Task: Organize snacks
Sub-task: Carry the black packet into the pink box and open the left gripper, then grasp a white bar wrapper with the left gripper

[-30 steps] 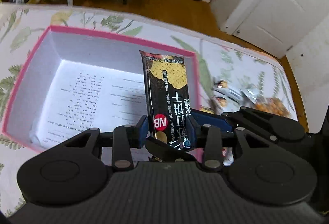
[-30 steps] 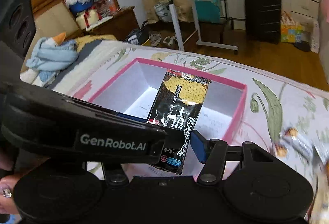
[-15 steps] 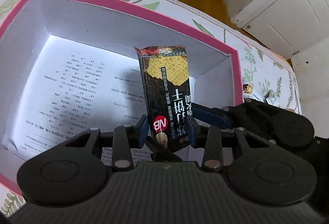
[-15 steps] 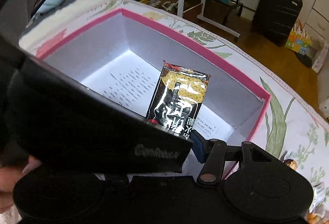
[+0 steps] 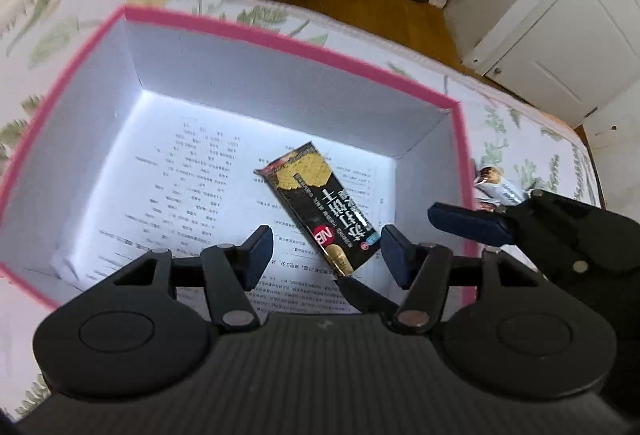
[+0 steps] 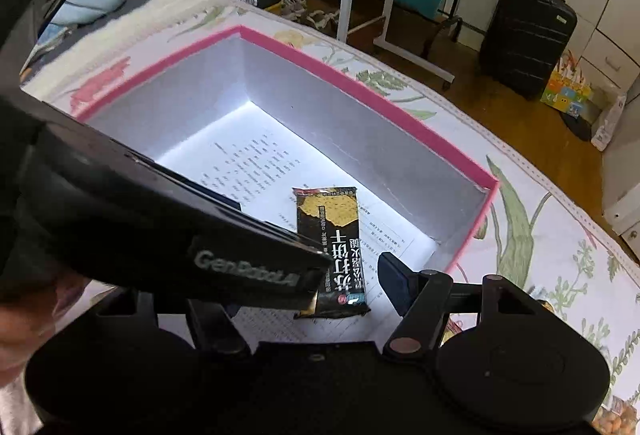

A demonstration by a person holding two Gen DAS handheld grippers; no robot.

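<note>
Left claw (image 5: 326,251) apart, jaws just opening; cracker packet (image 5: 320,211) lies free in pink box (image 5: 280,39). Right claw (image 6: 352,275) apart. Lift both straight up, clear of the rim.

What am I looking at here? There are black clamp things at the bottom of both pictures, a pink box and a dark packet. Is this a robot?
No robot: a person holds a hand tool with two fingers in each hand, and each tool carries a wide-angle camera looking along its fingers. One picture comes from the left gripper, the other from the right gripper. Below them a pink-rimmed box sits on a flowered cloth, with a printed sheet on its floor. The black cracker packet lies loose on that sheet. Both grippers' fingers have just been opening, and neither pinches anything now. More wrapped snacks wait on the cloth outside the box.
</note>
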